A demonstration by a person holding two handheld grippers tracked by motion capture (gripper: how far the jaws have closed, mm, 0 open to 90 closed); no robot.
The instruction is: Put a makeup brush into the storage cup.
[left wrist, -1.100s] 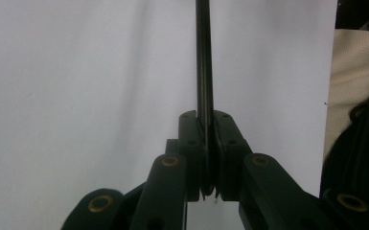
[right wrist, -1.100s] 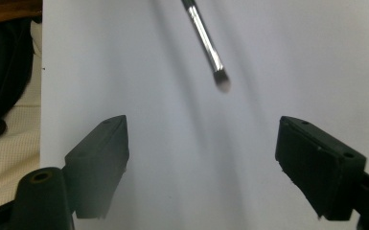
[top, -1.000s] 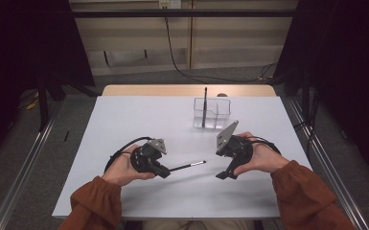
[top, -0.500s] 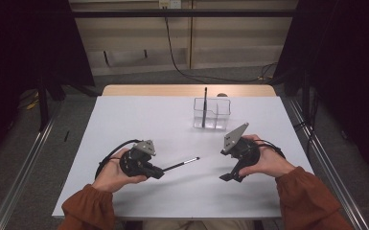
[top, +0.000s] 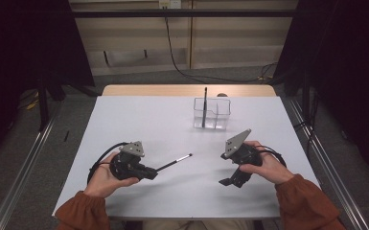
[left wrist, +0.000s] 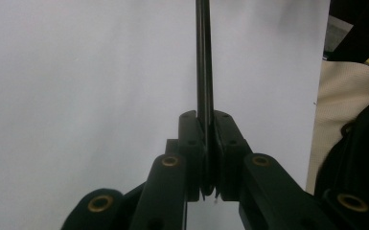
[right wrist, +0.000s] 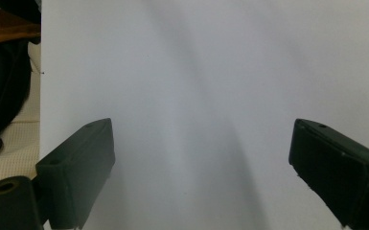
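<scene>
**Left tool clamping a black pen, right tool spread wide over the worktop**

The left tool (top: 151, 171) is lying low over the white worktop (top: 139, 120), near its front left part, and its jaws are pressing together on the end of a slim black pen (top: 174, 163). The pen is sticking out to the right and slightly away from the person, its pale tip hanging just above the sheet. In the left gripper view the jaws are squeezing the pen's shaft (left wrist: 203, 72) from both sides, and the shaft is running straight up the frame.

The right tool (top: 230, 181) is sitting near the front right part of the worktop, well apart from the left one, pointing down and toward the person. In the right gripper view its jaws are standing wide apart with nothing between them but bare white surface.

A clear plastic organiser (top: 212, 113) is standing toward the far side of the worktop, with a second black pen (top: 204, 103) standing upright in its left compartment.
</scene>
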